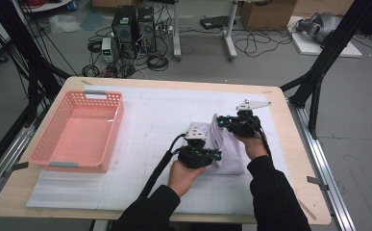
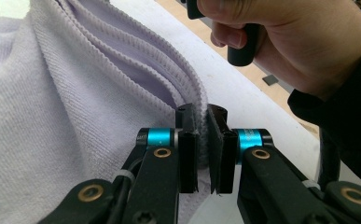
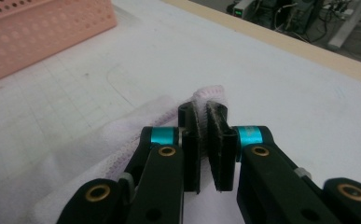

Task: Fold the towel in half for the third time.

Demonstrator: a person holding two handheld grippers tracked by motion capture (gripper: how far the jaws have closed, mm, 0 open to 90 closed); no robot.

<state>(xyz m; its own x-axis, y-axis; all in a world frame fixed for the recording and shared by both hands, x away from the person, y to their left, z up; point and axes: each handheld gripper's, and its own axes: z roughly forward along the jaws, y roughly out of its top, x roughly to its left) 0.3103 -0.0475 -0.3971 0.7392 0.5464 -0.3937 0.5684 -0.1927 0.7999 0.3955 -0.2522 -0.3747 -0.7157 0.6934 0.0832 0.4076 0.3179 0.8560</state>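
Both my grippers are clamped on the towel point(image 1: 224, 147) mid-table: my left gripper point(image 2: 201, 122) pinches its ribbed hem, my right gripper point(image 3: 202, 116) a corner, while the high view adds the pink basket point(image 1: 78, 130) well apart at left.

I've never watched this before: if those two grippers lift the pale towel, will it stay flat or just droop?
Probably droop: the towel already lies in soft folds, and its terry weave looks limp. It likely weighs little. Both the left gripper and right gripper pinch only its hem, so the middle should sag between them.
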